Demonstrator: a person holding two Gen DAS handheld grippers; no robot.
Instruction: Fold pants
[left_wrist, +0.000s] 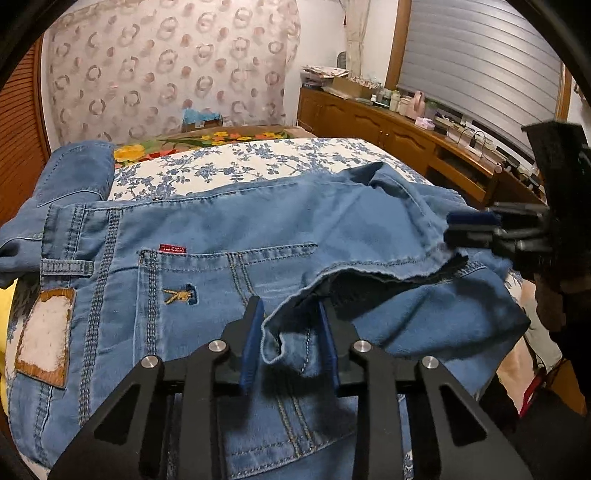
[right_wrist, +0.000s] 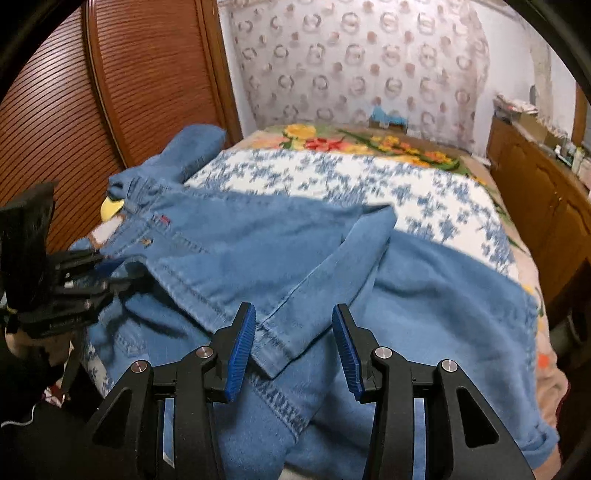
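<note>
Bedspread bears jeans; jaws gape, empty.

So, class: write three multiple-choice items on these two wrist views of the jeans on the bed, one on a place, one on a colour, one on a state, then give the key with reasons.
1. Where does the small red tab sit on the blue denim jeans?
A. top edge of the back pocket
B. leg hem
C. belt loop

2. What colour are the ribbed finger pads of the right gripper?
A. red
B. blue
C. white

3. How does the left gripper stand?
A. shut on a wooden door
B. open, with a denim hem between its fingers
C. out of view

Key: 1 A, it lies on the pocket's stitched top edge. 2 B, both pads show blue. 3 B, a gap remains beside the cloth.
</note>
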